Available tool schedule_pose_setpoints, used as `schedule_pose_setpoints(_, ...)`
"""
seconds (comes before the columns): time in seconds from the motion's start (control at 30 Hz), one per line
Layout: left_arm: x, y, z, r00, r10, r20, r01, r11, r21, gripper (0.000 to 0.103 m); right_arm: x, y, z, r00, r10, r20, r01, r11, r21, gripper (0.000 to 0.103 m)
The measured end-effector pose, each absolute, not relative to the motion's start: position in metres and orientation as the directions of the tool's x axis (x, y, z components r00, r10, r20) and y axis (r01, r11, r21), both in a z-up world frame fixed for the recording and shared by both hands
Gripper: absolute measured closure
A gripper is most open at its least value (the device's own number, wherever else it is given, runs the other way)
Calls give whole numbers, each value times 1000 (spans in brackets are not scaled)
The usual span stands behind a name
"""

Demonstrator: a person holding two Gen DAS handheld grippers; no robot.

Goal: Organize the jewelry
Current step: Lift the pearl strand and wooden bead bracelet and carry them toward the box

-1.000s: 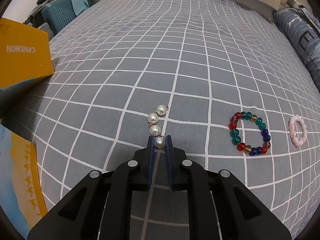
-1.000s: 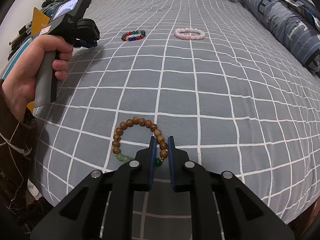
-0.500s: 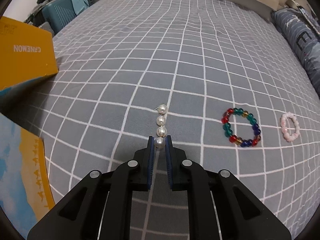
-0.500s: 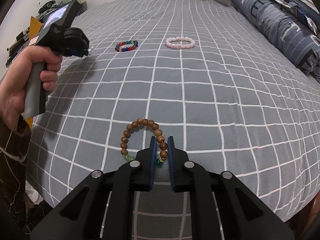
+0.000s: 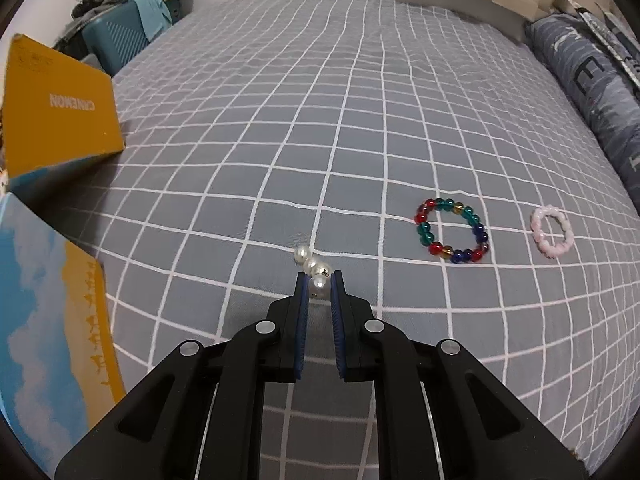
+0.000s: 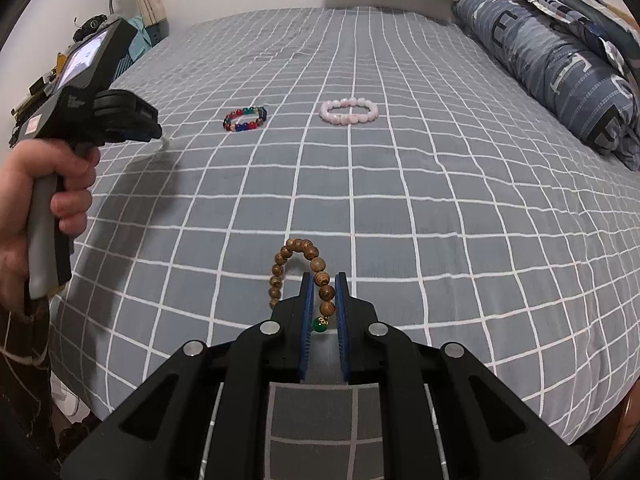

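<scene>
My left gripper (image 5: 319,285) is shut on a string of white pearls (image 5: 313,267), held above the grey checked bedspread (image 5: 360,100). To its right lie a multicoloured bead bracelet (image 5: 452,231) and a pink bead bracelet (image 5: 552,232). My right gripper (image 6: 324,292) is shut on a brown wooden bead bracelet (image 6: 304,272) with green beads, lifted off the bed. In the right wrist view the left gripper (image 6: 154,132) is at the left, with the multicoloured bracelet (image 6: 245,119) and the pink bracelet (image 6: 349,111) beyond.
An orange box (image 5: 56,108) and a blue-and-orange book (image 5: 52,320) stand at the bed's left edge. A blue patterned pillow (image 6: 560,60) lies along the right side. A teal suitcase (image 5: 120,44) is at the back left.
Both grippers have risen from the bed with their jewelry. The pearl string now hangs bunched at the left fingertips. The wooden bracelet has come off the bedspread and dangles narrower.
</scene>
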State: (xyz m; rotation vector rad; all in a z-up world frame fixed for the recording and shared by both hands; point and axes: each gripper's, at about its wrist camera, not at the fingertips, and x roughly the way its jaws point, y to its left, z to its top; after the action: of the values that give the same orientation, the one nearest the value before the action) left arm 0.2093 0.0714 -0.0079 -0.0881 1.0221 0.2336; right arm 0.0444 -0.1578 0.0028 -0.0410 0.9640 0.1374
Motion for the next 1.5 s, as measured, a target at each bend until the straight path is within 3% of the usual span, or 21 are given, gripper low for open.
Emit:
schedule_pose_setpoints(0.8, 123, 43, 49, 609, 55, -791, -66, 998, 19, 92, 77, -129, 60, 656, 149, -740, -176, 983, 42, 93)
schedule_pose_setpoints(1.17, 90, 87, 88, 648, 66, -758, -110, 994, -7, 92, 89, -84, 90, 673, 212, -708, -246, 968, 56, 93)
schedule_pose_setpoints(1.5, 46, 157, 129, 677, 160, -718, -234, 972, -5, 92, 92, -21, 123, 683, 291, -670, -351, 935, 49, 93)
